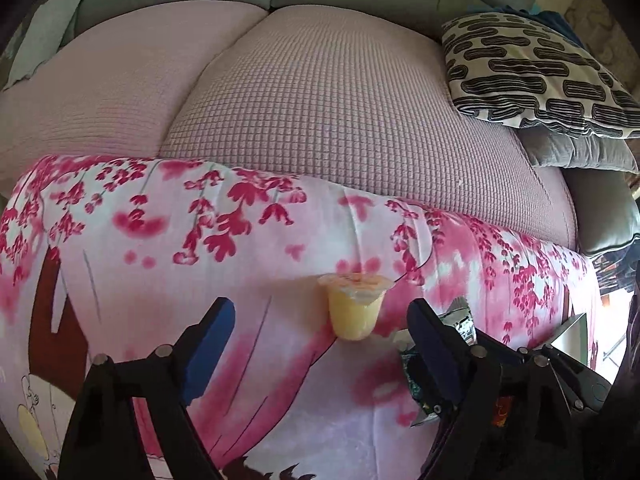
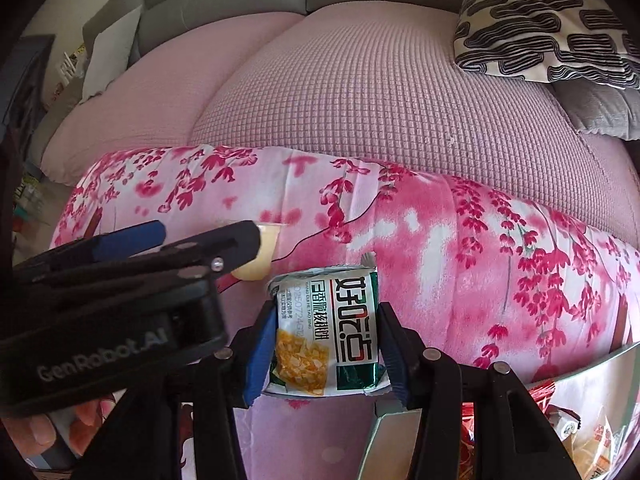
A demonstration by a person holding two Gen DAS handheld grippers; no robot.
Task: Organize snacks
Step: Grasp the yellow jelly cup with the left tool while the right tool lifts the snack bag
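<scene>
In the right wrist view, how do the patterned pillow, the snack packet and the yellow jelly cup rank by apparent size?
1. patterned pillow
2. snack packet, though nearness to the camera enlarges it
3. yellow jelly cup, partly hidden

A small jelly cup (image 1: 355, 312) lies tipped on its side on the pink flowered cloth (image 1: 160, 264). It is clear plastic with pale yellow filling; its sealed lid with an orange print faces away toward the sofa, and its narrow bottom points toward the camera.

A biscuit packet (image 2: 326, 330) lies just beside the cup. It is white and dark green, with a picture of yellow flakes and large characters running sideways. Its crimped ends are crumpled.

At the right edge more snacks (image 2: 576, 436) in red and pale wrappers lie in a shiny tray (image 2: 612, 354).
</scene>
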